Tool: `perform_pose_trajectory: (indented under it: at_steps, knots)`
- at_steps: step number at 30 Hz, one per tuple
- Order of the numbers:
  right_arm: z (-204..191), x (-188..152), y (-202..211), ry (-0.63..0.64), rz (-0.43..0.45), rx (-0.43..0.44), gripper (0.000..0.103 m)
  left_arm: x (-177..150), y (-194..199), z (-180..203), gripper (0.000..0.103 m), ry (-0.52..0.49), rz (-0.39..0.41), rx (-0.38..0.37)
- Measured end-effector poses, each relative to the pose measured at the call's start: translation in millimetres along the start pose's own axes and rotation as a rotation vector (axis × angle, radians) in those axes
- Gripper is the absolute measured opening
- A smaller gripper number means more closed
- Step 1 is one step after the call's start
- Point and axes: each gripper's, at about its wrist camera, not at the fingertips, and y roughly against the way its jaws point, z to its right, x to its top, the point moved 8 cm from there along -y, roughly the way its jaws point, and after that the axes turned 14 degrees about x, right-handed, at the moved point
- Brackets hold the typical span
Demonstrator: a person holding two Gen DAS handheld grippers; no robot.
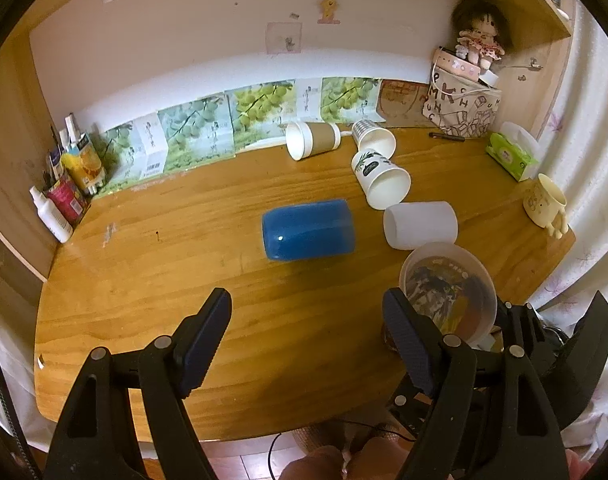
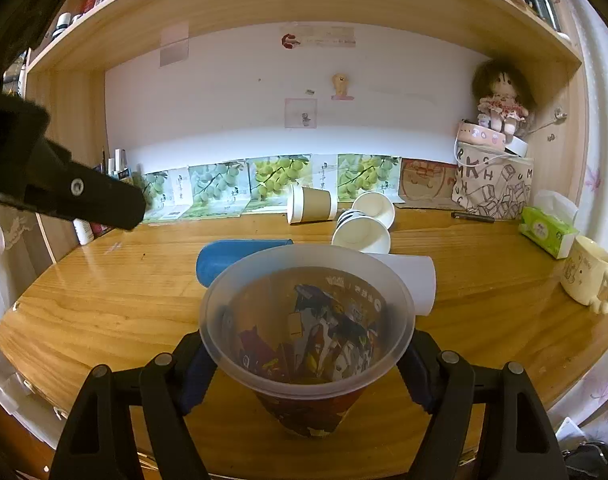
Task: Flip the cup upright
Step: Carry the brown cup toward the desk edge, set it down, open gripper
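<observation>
A clear plastic cup with a colourful printed wrap (image 2: 307,332) stands upright on the wooden desk (image 2: 104,300), its open mouth up, between the fingers of my right gripper (image 2: 305,364), which is shut on it. The same cup shows in the left wrist view (image 1: 449,292). My left gripper (image 1: 305,332) is open and empty above the desk's near edge. A blue cup (image 1: 308,229) lies on its side ahead of it. A white cup (image 1: 420,224) lies on its side beside the clear cup. Three paper cups (image 1: 377,172) lie tipped over further back.
A cream mug (image 1: 545,204) stands at the desk's right edge, a green tissue pack (image 1: 511,156) behind it. Bottles and tubes (image 1: 64,188) crowd the left back corner. A printed bag with a doll (image 1: 463,112) stands at the back right. Green boxes (image 1: 232,120) line the wall.
</observation>
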Motion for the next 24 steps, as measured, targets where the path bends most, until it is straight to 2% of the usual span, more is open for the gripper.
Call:
perform_pose_trajectory:
  at_steps: [9,12,15,21,24]
  knots:
    - [2,-5,-2,-0.010,-0.051,0.009,0.080,-12,-6,-7,0.081,0.056,-0.052,-0.007]
    - [2,-11,-5,0.010,-0.086,-0.001,0.081,-18,-8,-8,0.081,0.084,-0.075,-0.020]
    - [2,-24,-9,0.004,-0.161,0.019,0.082,-22,-11,-8,0.081,0.121,-0.100,-0.040]
    - [4,-46,-7,0.026,-0.281,0.031,0.083,-33,-7,-9,0.081,0.181,-0.125,0.029]
    - [7,-47,5,0.033,-0.301,0.051,0.083,-43,-4,-5,0.081,0.204,-0.161,0.081]
